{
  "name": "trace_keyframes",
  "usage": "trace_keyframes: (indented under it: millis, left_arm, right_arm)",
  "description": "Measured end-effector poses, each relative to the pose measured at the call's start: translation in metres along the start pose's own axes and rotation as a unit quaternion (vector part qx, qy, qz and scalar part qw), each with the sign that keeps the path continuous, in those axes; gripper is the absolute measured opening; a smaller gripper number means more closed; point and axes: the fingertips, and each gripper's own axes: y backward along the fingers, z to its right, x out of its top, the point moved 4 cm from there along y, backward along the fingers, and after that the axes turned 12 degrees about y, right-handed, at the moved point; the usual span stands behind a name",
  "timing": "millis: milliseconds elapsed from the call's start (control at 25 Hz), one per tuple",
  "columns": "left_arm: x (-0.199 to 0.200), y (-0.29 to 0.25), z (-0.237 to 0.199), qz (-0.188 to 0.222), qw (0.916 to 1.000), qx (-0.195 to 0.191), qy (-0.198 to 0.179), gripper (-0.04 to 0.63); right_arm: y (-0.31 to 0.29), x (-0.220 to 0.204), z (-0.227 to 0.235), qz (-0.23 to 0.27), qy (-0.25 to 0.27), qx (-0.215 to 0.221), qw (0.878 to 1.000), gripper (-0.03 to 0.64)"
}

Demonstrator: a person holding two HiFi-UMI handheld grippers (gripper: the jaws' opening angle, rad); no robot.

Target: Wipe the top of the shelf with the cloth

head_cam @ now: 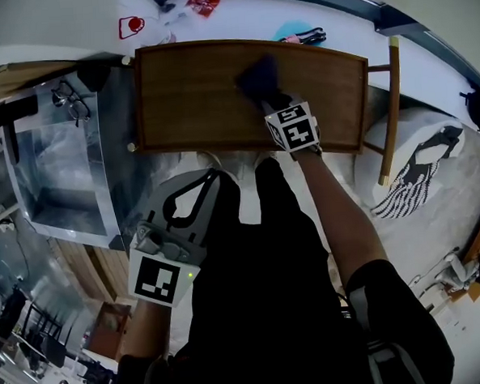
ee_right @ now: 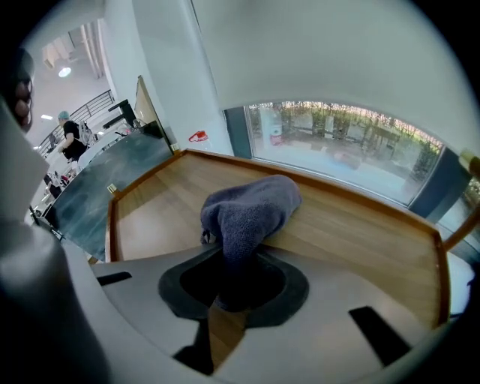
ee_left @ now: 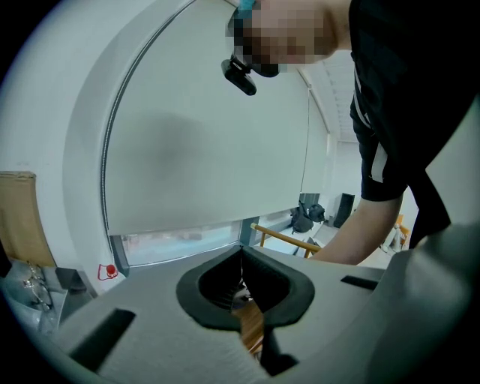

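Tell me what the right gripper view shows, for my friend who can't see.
The right gripper pinches a bunched blue-grey cloth that rests on the wooden shelf top. A wide window runs behind the shelf.

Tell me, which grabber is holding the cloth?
The right gripper: its jaws are shut on the dark grey-blue cloth lying on the wooden shelf top. The left gripper is off the shelf, jaws together with nothing between them.

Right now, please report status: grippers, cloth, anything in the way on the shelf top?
Left gripper jaws shut, empty, away from the shelf. Right gripper jaws shut on cloth, cloth resting on shelf top. Nothing else on the wood.
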Motion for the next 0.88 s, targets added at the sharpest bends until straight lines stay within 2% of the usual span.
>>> trace_keyframes:
  millis: [640, 880]
  left_arm:
    - [0.014, -0.058, 0.056, -0.011, 0.9985, -0.045, -0.028, 0.021]
    - [0.023, -0.072, 0.069, -0.01, 0.9976, -0.058, -0.038, 0.021]
  right_arm:
    - [0.054, -0.069, 0.074, -0.018, -0.041, -0.054, 0.998, 0.058]
    - [0.069, -0.085, 0.093, -0.035, -0.039, -0.075, 0.996, 0.058]
